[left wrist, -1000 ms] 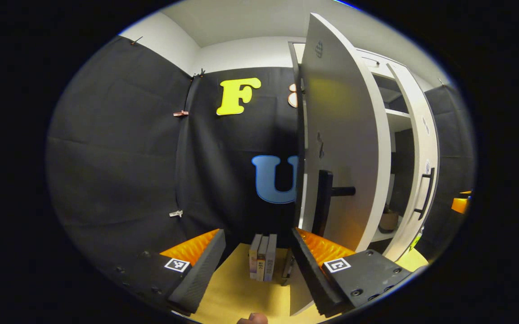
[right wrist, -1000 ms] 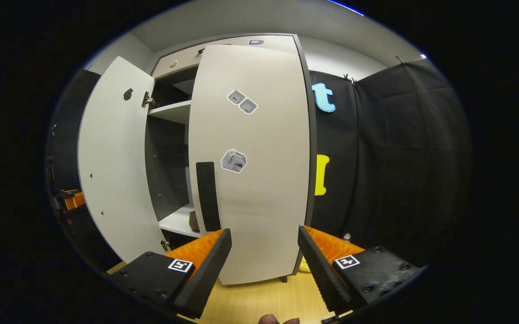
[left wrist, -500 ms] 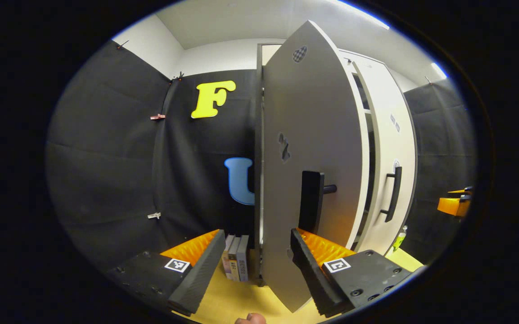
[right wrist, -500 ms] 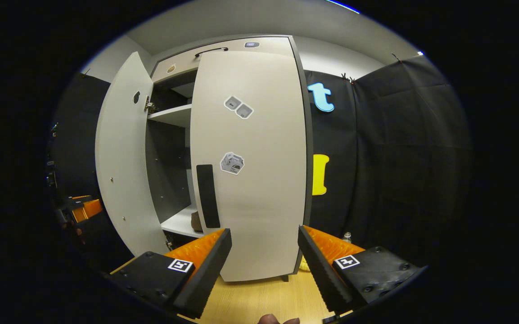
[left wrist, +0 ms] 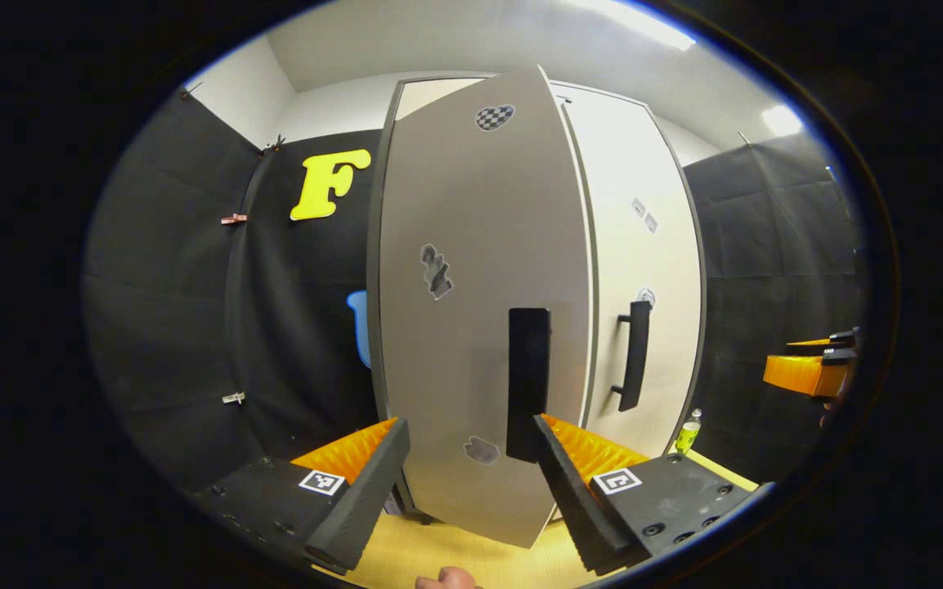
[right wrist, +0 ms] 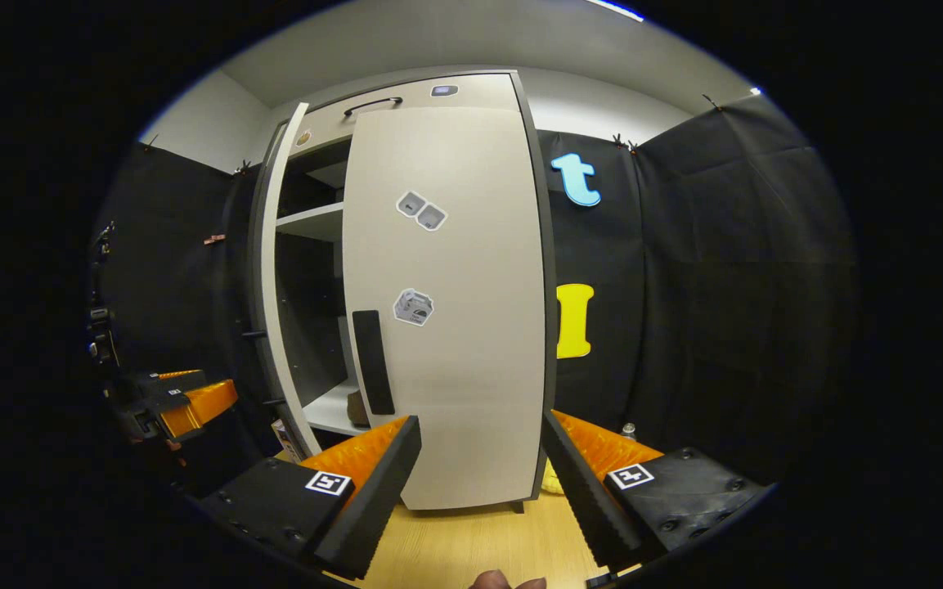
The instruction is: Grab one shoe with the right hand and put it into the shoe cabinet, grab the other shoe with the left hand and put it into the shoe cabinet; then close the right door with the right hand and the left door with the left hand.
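1. Black cloth lines the booth walls behind a tall pale-grey two-door shoe cabinet that stands on a light wooden floor.
2. From the right gripper view, the cabinet's flat grey right door lies flush and shut, with a black bar handle near its inner edge and small stickers on its face.
3. The matching grey left door stands partly ajar; the right gripper view shows it edge-on with a dark gap beside it, in which white shelves can be seen.
4. A small brown shoe rests on the lower shelf inside that gap; the second shoe I cannot make out.
5. The left gripper hovers close in front of the left door with its jaws spread wide, gripping nothing; the door's black handle rises just beyond them.
6. The right gripper sits back from the shut right door, fingers released and apart, empty.
7. A green-capped bottle stands on the floor beside the cabinet.
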`<state>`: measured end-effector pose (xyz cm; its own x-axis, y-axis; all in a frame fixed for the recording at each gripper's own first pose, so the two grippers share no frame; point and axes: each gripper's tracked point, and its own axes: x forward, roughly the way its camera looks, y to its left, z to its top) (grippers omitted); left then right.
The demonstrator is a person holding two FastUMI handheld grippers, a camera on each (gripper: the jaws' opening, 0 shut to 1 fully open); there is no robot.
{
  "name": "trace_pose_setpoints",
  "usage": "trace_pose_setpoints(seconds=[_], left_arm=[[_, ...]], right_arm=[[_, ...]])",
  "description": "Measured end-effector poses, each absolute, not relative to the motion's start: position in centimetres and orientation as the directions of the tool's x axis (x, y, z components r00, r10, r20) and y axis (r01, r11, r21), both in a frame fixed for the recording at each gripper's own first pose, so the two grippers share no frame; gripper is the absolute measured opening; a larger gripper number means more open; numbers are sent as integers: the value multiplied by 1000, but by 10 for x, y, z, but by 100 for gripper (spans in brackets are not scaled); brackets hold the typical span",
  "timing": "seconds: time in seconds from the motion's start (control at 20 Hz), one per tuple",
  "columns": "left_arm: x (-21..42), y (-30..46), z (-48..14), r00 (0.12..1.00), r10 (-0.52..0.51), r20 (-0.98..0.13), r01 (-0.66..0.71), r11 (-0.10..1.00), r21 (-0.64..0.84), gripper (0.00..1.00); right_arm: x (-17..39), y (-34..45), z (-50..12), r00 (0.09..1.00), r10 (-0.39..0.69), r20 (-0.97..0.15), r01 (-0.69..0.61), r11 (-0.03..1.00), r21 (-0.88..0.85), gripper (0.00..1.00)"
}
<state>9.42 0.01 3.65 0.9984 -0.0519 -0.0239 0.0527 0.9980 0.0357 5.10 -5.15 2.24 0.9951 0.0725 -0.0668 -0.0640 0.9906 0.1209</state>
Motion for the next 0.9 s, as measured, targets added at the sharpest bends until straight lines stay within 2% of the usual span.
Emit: trace_pose_setpoints(seconds=[0.65,0.9], left_arm=[[48,-3,42,998,-58,-25,58,998,0,93],[38,1,44,999,-50,-17,51,998,37,95]], right_arm=[[24,-20,33,992,120,-45,-112,983,143,98],[15,-15,38,994,108,-34,-102,984,143,98]])
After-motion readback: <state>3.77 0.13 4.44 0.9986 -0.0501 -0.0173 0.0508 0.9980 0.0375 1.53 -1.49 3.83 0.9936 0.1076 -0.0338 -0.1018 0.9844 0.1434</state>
